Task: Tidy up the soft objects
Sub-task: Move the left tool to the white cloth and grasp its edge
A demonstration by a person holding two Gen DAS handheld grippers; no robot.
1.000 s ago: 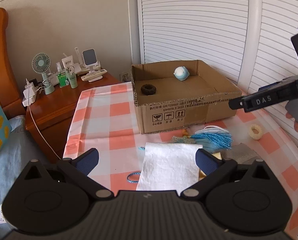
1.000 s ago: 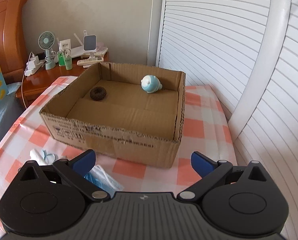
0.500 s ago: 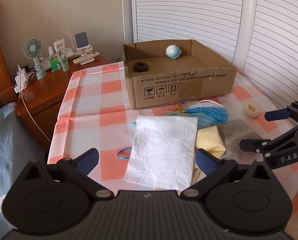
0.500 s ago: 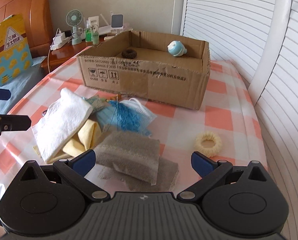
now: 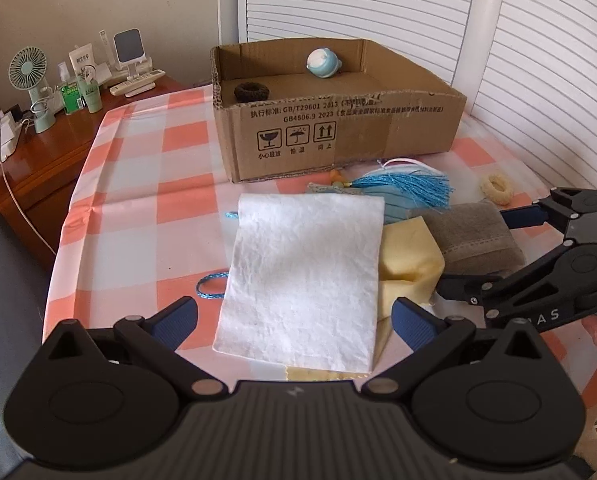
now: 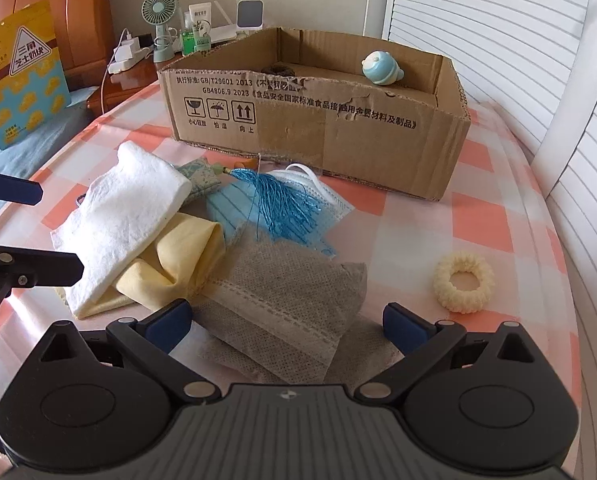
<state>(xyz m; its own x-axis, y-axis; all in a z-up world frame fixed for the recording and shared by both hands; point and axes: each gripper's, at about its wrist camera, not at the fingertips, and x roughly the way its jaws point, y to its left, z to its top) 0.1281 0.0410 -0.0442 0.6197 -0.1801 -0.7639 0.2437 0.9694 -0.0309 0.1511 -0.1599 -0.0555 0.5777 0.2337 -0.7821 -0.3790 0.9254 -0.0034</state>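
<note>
A pile of soft things lies on the checked tablecloth in front of a cardboard box (image 5: 338,136) (image 6: 318,128): a white cloth (image 5: 302,272) (image 6: 118,216), a yellow cloth (image 5: 406,256) (image 6: 178,260), a grey cloth (image 5: 470,236) (image 6: 286,296), a face mask with a blue tassel (image 5: 410,188) (image 6: 282,204) and a cream scrunchie (image 5: 496,188) (image 6: 464,282). In the box sit a dark scrunchie (image 5: 250,91) and a pale blue plush (image 5: 322,63) (image 6: 382,69). My left gripper (image 5: 294,320) is open over the white cloth's near edge. My right gripper (image 6: 284,322) is open over the grey cloth.
A wooden nightstand (image 5: 46,152) at the left holds a small fan (image 5: 28,68), bottles and chargers. White louvred doors (image 5: 518,60) stand behind and to the right. A yellow and blue bag (image 6: 18,72) stands on the bed at the left.
Both grippers have pulled back and dropped low over the pile. The right gripper has come down from beside the box to the grey cloth. Both stay open.
</note>
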